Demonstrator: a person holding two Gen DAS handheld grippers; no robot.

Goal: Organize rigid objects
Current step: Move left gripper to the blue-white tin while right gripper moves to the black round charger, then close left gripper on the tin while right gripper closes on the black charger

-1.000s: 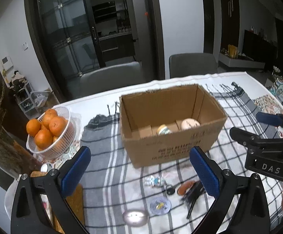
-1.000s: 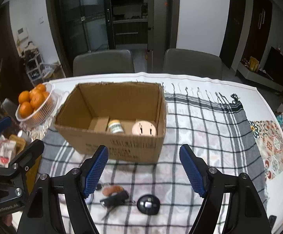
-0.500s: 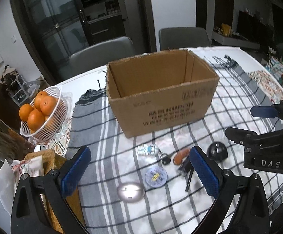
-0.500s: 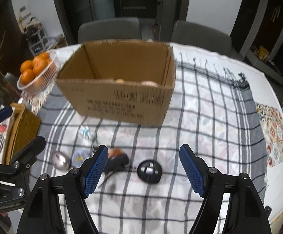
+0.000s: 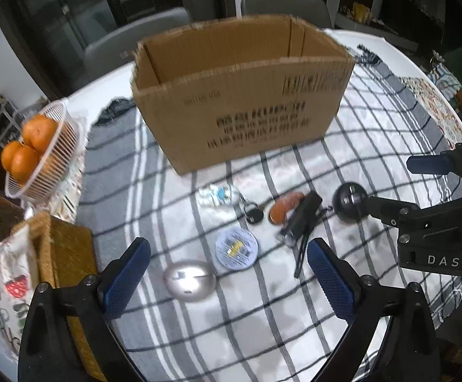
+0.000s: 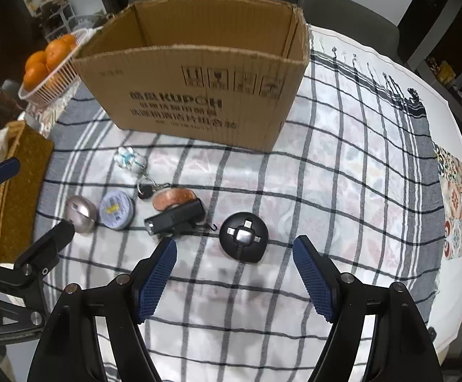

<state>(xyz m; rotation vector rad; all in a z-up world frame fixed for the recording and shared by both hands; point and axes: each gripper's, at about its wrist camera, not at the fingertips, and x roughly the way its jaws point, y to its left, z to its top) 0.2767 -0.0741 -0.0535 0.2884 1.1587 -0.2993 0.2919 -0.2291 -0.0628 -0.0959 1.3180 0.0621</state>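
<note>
An open cardboard box (image 5: 247,95) (image 6: 199,89) stands on the checked tablecloth. In front of it lie several small items: a silver oval case (image 5: 189,280) (image 6: 79,213), a round blue tin (image 5: 236,248) (image 6: 116,209), a white-blue keychain figure (image 5: 216,194) (image 6: 126,156) with a black fob (image 5: 254,214), an orange oval piece (image 5: 284,210) (image 6: 173,198), a black flashlight (image 5: 301,219) (image 6: 175,218) and a black round puck (image 5: 349,202) (image 6: 243,237). My left gripper (image 5: 227,280) is open and empty, low over the tin and case. My right gripper (image 6: 234,273) is open and empty just before the puck.
A white basket of oranges (image 5: 44,152) (image 6: 51,67) stands left of the box. A woven tray (image 5: 62,254) (image 6: 17,184) with a printed cloth lies at the table's left edge. Chairs stand behind the table. A patterned mat (image 6: 457,203) lies at the right.
Both grippers have come down and forward towards the small items on the cloth. The box's inside has dropped out of sight. Both stay open.
</note>
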